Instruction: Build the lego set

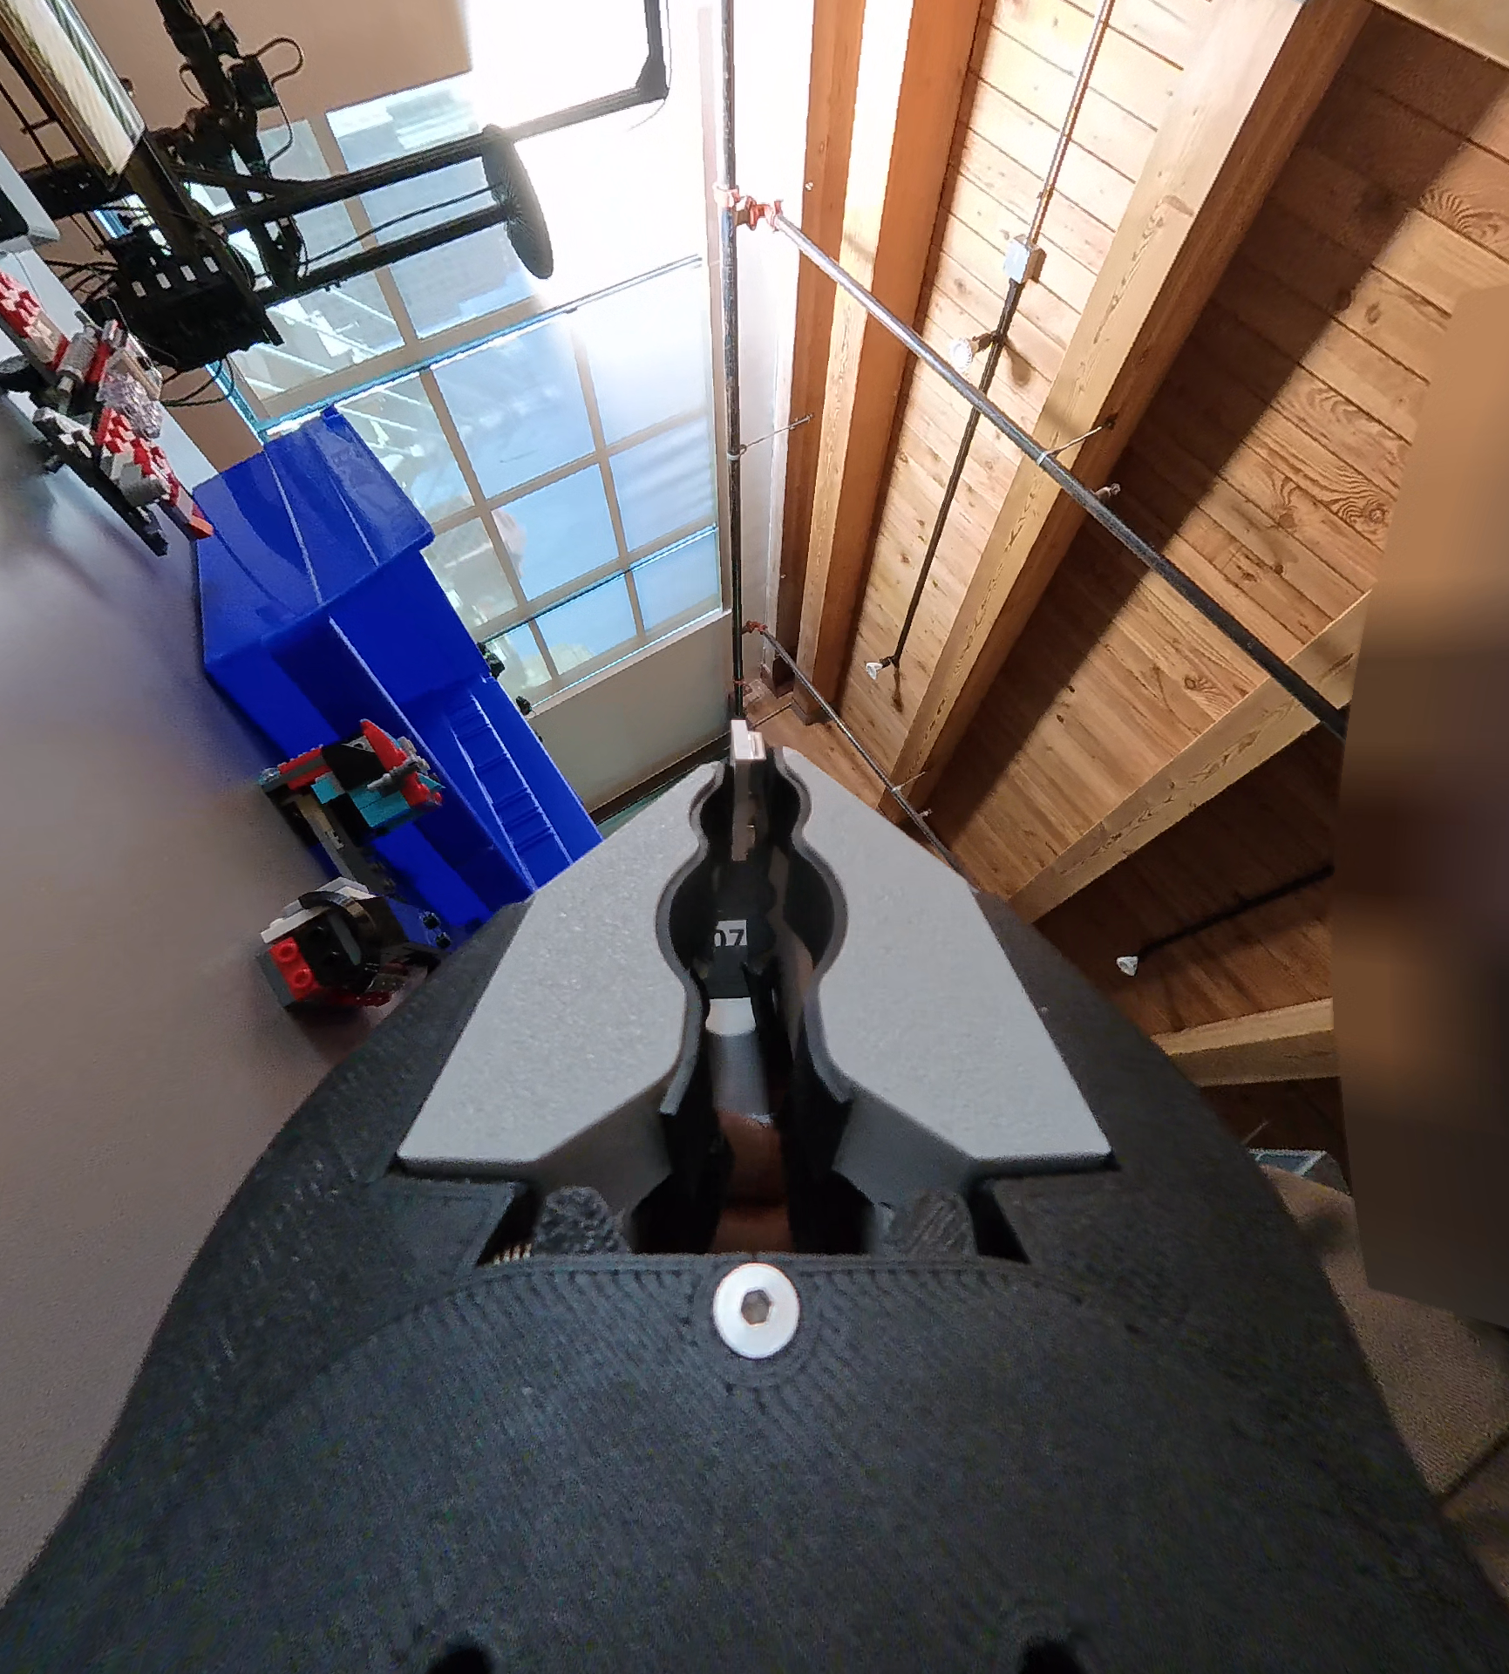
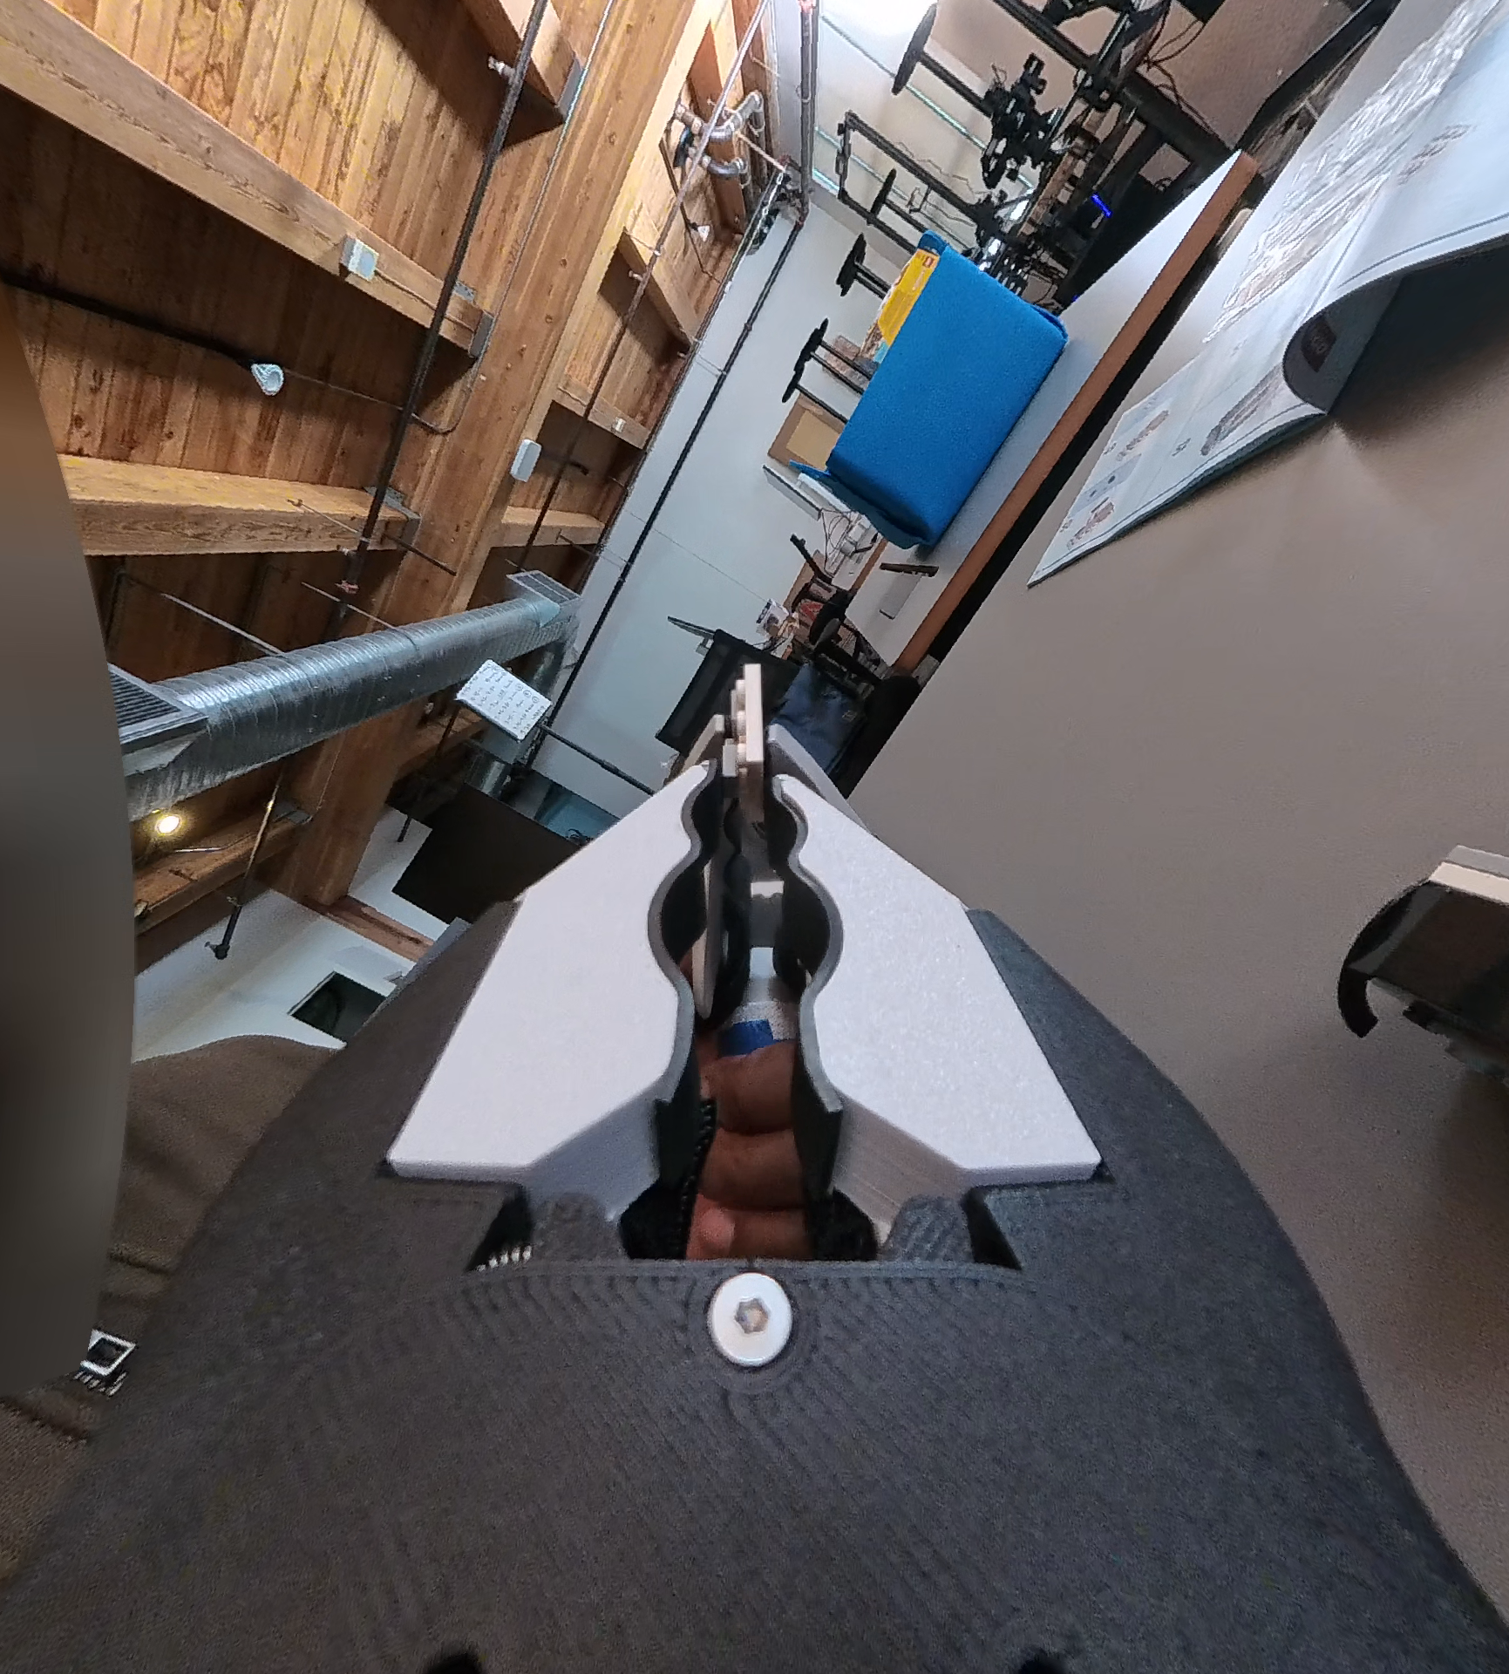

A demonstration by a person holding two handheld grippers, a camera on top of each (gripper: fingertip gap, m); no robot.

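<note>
holding a thin white brick piece [image 1: 746, 752] between the tips, my left gripper [image 1: 746, 770] pinches it, the long axis running along the fingers. my right gripper [image 2: 746, 752] pinches a beige studded plate [image 2: 752, 725] the same way. farther left, small brick models [image 1: 352, 797] stand beside a blue bin [image 1: 343, 589]; farther right lies an open booklet [image 2: 1276, 362].

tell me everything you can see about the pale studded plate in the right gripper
The plate is a thin, flat, pale beige toy brick piece, seemingly plastic, seen edge-on with small round studs on its left face. It stands upright along the right gripper, its upper part sticking out past the fingertips and its lower part clamped between the two grey fingers. A smaller pale piece seems to sit on its studded side. It is held in the air, touching nothing else.
</note>
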